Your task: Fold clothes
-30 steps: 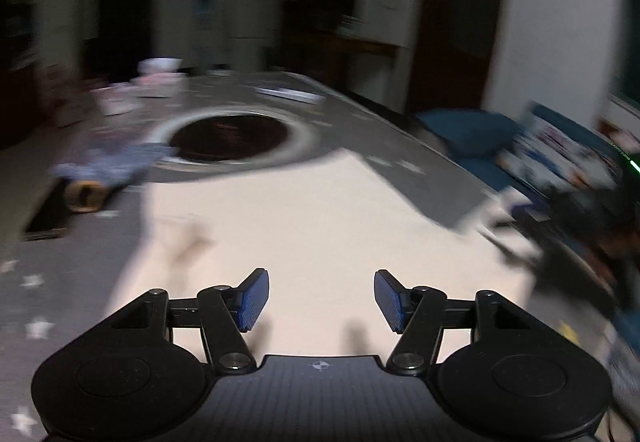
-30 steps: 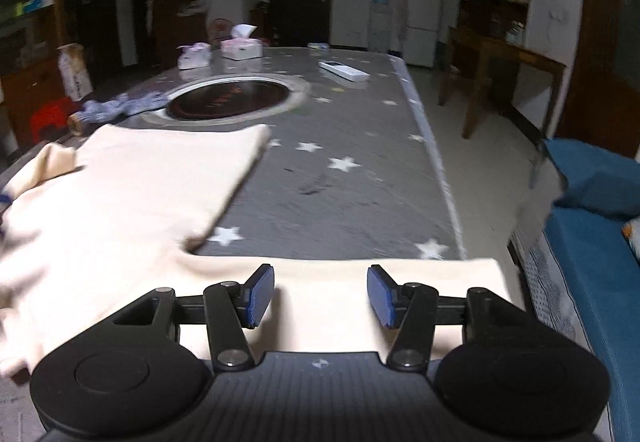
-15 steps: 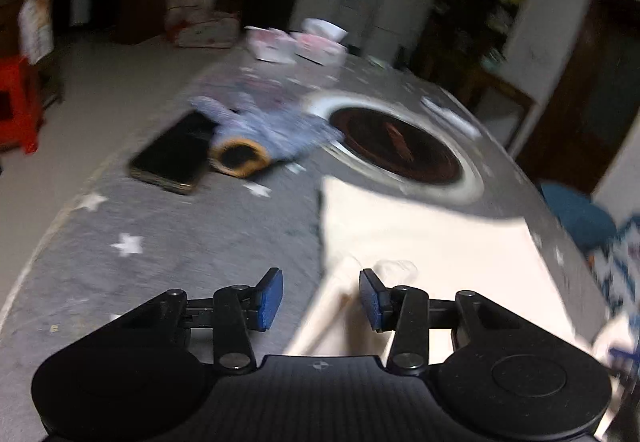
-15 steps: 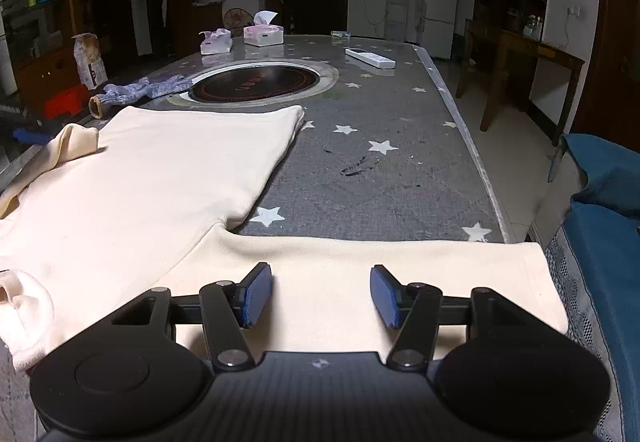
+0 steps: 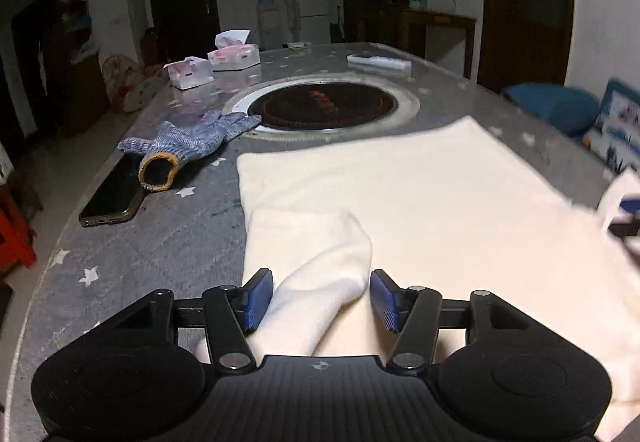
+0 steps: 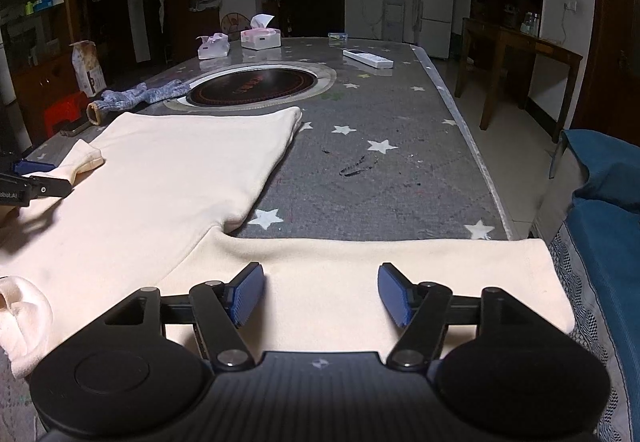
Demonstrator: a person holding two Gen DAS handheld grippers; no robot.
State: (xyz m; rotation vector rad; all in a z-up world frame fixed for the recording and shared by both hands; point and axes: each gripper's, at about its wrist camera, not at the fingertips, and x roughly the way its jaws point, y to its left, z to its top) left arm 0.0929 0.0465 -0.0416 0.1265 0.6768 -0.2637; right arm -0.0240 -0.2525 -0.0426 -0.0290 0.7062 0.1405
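**Cream top spread flat, both claws widening over its sleeves**

The cream top (image 6: 168,177) lies spread on the near part of the desk (image 6: 380,169). The left claw (image 5: 322,296) is opening, the folded-in left sleeve (image 5: 316,254) lying loose between its pads. The right claw (image 6: 320,292) is opening above the flat right sleeve (image 6: 400,266), gripping nothing. The cloth looks soft, light and limp; a pinch at the cuff or hem edge seems best.

1. Right gripper (image 6: 321,292) low in the frame, jaws opening over the cream shirt (image 6: 168,177), its sleeve (image 6: 400,266) beneath, nothing pinched.
2. Left gripper (image 6: 36,177) at the left edge, beside the other sleeve's cuff (image 6: 86,157).
3. Grey glove (image 6: 140,95) at upper left on the starred table (image 6: 380,169).
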